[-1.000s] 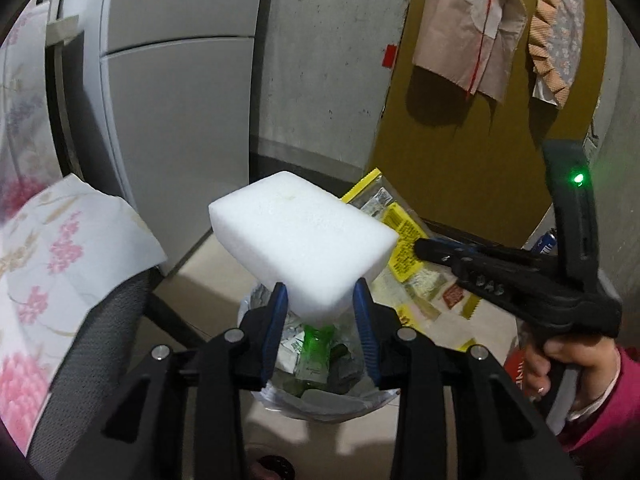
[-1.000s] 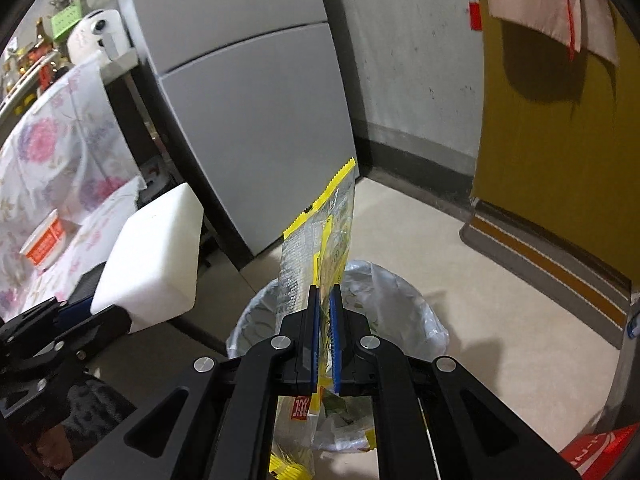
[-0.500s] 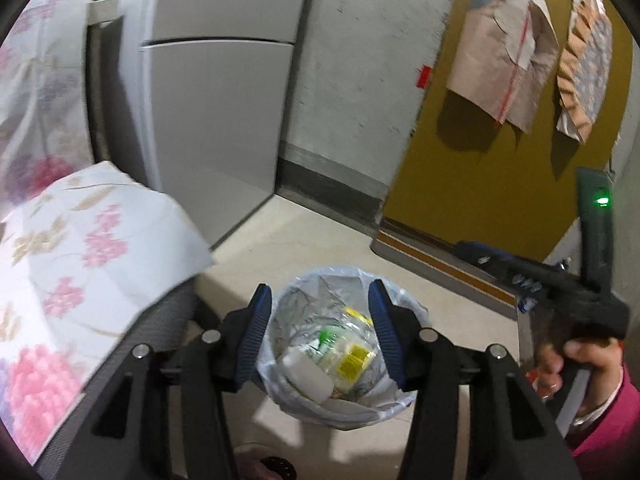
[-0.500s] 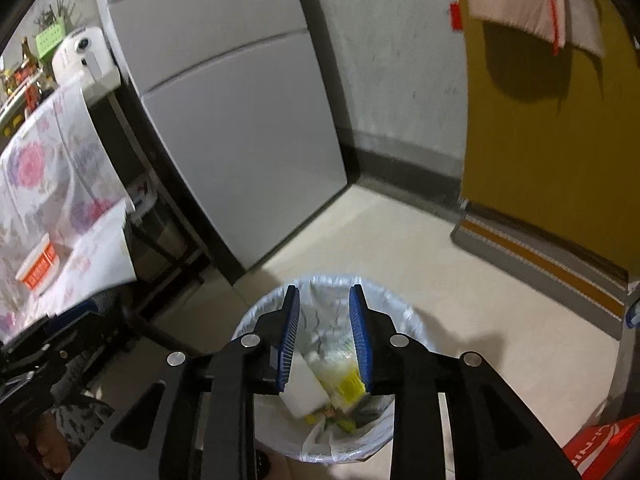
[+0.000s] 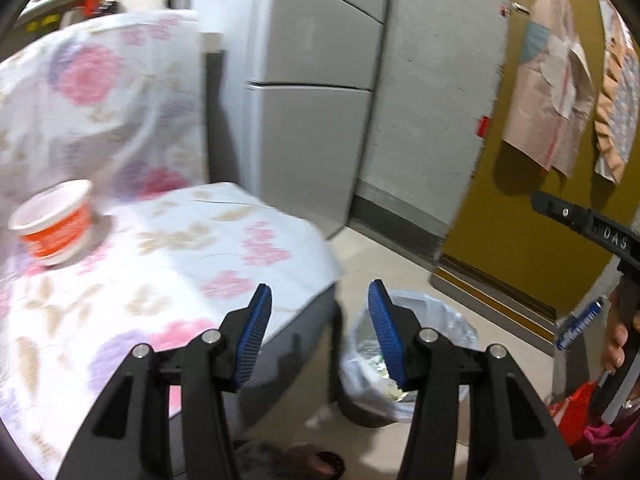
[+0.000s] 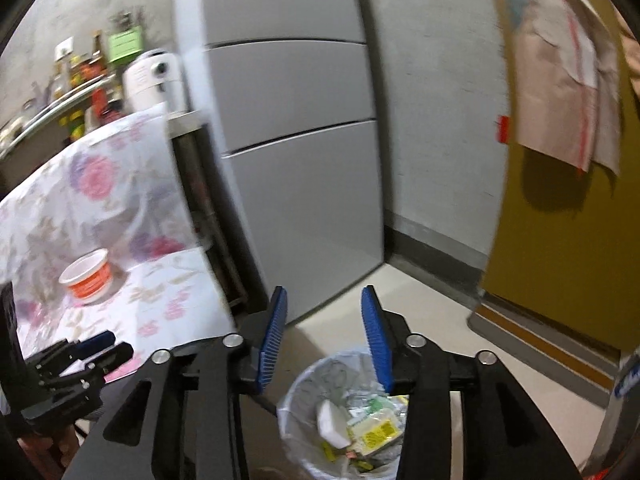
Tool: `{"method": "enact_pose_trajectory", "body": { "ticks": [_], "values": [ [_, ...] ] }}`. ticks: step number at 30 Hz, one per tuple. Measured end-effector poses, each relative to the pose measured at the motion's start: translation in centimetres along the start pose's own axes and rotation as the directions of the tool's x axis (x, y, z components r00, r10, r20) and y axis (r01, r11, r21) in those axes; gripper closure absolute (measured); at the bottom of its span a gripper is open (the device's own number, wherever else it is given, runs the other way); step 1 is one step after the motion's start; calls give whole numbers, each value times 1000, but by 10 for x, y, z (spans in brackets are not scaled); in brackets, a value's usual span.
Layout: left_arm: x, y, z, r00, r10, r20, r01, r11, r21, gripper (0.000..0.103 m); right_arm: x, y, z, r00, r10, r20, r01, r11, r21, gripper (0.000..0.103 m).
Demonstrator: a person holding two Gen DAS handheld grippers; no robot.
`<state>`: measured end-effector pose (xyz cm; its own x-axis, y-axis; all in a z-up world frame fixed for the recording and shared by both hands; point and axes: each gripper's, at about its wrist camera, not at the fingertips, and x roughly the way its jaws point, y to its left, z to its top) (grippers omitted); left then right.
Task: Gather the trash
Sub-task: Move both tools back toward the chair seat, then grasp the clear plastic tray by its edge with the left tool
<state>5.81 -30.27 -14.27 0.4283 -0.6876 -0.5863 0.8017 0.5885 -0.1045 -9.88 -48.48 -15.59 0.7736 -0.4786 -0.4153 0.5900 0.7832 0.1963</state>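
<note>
The trash bin [image 6: 320,372], lined with a clear bag, stands on the floor below both grippers. In it lie a white foam block [image 6: 330,424] and a yellow wrapper [image 6: 376,436]. My right gripper [image 6: 324,296] hangs above the bin, its jaws opening with nothing between them. My left gripper [image 5: 320,296] is open and bare, over the edge of a floral cloth [image 5: 192,264] with the bin [image 5: 432,332] to its lower right. An orange-and-white cup [image 5: 52,228] stands upright on that cloth, also seen as the cup [image 6: 88,276] at the left.
A grey fridge [image 6: 300,160] stands behind the bin, beside a concrete wall and a yellow door [image 5: 520,220]. A shelf with bottles and a white appliance [image 6: 154,80] is at the far left. A hand [image 5: 616,336] holds the right gripper's handle.
The left gripper let go of the foam block and the right let go of the yellow wrapper; both now lie in the bin. Both grippers rose, and the left swung left toward the cloth.
</note>
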Motion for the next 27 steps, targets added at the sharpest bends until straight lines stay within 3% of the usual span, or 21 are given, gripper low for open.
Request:
{"method": "enact_pose_trajectory", "body": {
  "ticks": [1, 3, 5, 7, 9, 15, 20, 22, 27],
  "values": [
    [-10, 10, -1, 1000, 26, 3, -26, 1000, -13, 54, 3, 11, -1, 999, 29, -12, -29, 999, -14, 51],
    [-26, 29, -4, 997, 75, -3, -75, 996, -40, 41, 10, 36, -2, 995, 89, -40, -91, 995, -45, 47],
    [-40, 48, -7, 993, 116, -4, -116, 990, -77, 38, 14, 47, -3, 992, 112, -55, -115, 991, -63, 40],
    [-56, 72, -11, 989, 146, -8, -145, 980, -133, 38, 21, 78, -6, 981, 172, -85, -181, 977, -111, 38],
    [-71, 92, -16, 981, 192, -8, -190, 966, -175, 29, 25, 104, -8, 971, 214, -107, -229, 962, -152, 37],
    [-117, 155, -34, 937, 348, -14, -336, 892, -303, 29, 31, 178, -11, 931, 333, -151, -362, 899, -246, 34],
    [-147, 202, -53, 883, 466, -58, -452, 809, -377, 28, 40, 222, -15, 912, 375, -166, -409, 867, -284, 32],
    [-155, 217, -62, 871, 485, -76, -471, 782, -409, 27, 48, 236, -21, 900, 388, -196, -431, 858, -280, 26],
    [-164, 247, -82, 852, 504, -139, -505, 724, -470, 27, 65, 275, -41, 873, 390, -294, -475, 817, -327, 26]
  ]
}}
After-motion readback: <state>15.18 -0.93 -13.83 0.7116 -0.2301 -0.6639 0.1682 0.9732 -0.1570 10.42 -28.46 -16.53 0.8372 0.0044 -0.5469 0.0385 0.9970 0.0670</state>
